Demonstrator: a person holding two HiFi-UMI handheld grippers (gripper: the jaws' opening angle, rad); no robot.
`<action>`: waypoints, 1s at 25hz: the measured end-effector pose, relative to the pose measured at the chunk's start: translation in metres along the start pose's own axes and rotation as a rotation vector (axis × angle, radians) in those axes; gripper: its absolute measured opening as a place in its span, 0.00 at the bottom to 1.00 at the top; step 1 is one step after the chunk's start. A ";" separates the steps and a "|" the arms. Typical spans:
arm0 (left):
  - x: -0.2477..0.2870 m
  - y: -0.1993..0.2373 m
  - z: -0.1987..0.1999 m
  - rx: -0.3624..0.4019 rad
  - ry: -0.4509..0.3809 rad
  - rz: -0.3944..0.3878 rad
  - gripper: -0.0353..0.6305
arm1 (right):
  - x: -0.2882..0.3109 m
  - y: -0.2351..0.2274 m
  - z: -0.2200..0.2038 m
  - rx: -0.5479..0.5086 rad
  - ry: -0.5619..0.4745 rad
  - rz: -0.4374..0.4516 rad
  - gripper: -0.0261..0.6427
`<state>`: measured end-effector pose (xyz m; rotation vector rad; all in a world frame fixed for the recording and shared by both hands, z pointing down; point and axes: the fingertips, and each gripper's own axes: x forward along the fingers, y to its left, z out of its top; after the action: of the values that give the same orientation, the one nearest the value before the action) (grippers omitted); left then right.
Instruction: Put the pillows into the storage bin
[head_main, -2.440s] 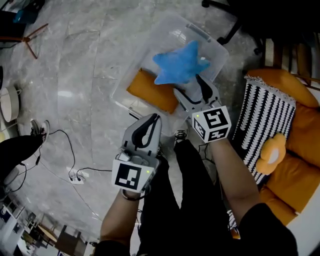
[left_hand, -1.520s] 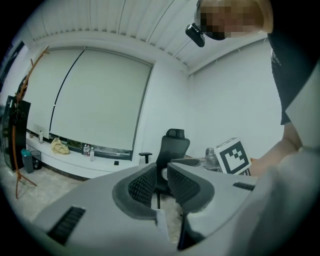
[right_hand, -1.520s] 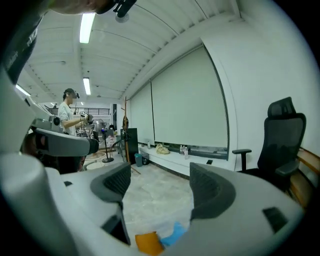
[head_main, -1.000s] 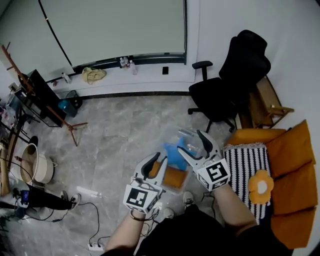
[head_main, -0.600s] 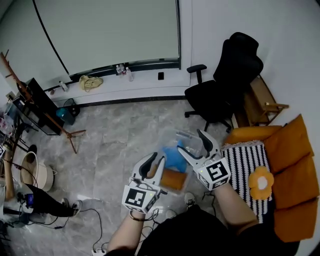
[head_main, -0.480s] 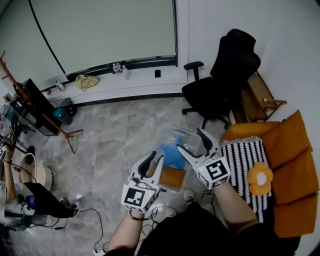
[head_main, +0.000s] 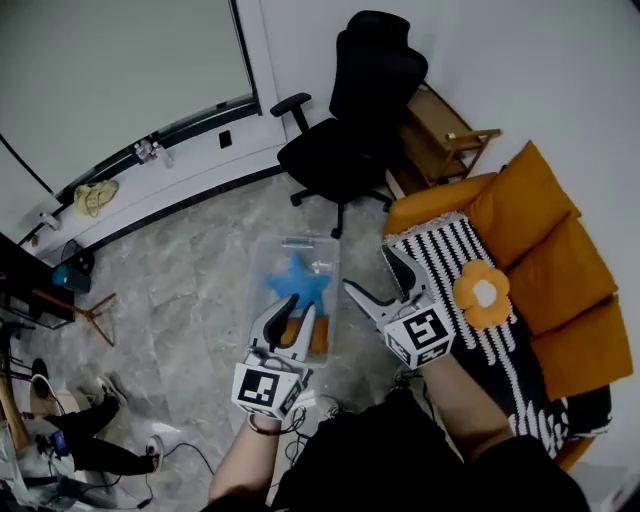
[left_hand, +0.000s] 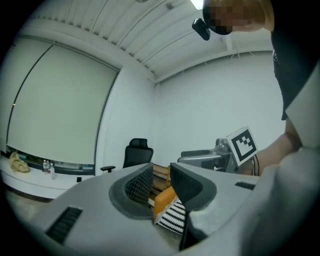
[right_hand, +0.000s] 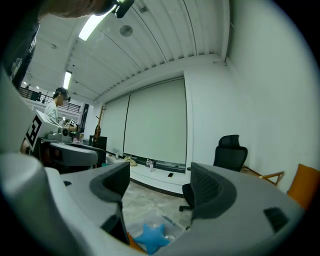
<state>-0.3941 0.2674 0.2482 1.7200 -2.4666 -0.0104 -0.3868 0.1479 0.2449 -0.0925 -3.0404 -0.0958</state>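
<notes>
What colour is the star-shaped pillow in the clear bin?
Star-shaped pillow is blue; head view shows it best.

A grey marble-patterned floor (head_main: 190, 290) runs to white walls (head_main: 540, 60). A wide pale roller blind (head_main: 100, 70) covers the window. The low ledge (head_main: 195, 135) below it carries small bottles and a crumpled yellowish cloth (head_main: 95, 195). A black office chair (head_main: 350, 110) stands near the corner, just beside a wooden side table (head_main: 445, 140). An orange sofa (head_main: 560, 270) lines the right wall, with a black-and-white striped cover (head_main: 445, 245) draped over its seat. Overhead, the white slatted ceiling (right_hand: 165, 35) holds a lit strip light (right_hand: 92, 27).
</notes>
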 end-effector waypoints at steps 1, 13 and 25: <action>0.012 -0.013 0.000 0.007 0.005 -0.031 0.19 | -0.013 -0.015 -0.003 0.006 0.000 -0.031 0.62; 0.185 -0.240 -0.016 0.045 0.016 -0.363 0.20 | -0.228 -0.235 -0.078 0.145 0.052 -0.384 0.62; 0.298 -0.418 -0.073 0.048 0.168 -0.586 0.20 | -0.390 -0.361 -0.199 0.430 0.131 -0.629 0.61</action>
<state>-0.0973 -0.1520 0.3175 2.2900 -1.7860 0.1288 -0.0029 -0.2475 0.3819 0.8554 -2.7602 0.4808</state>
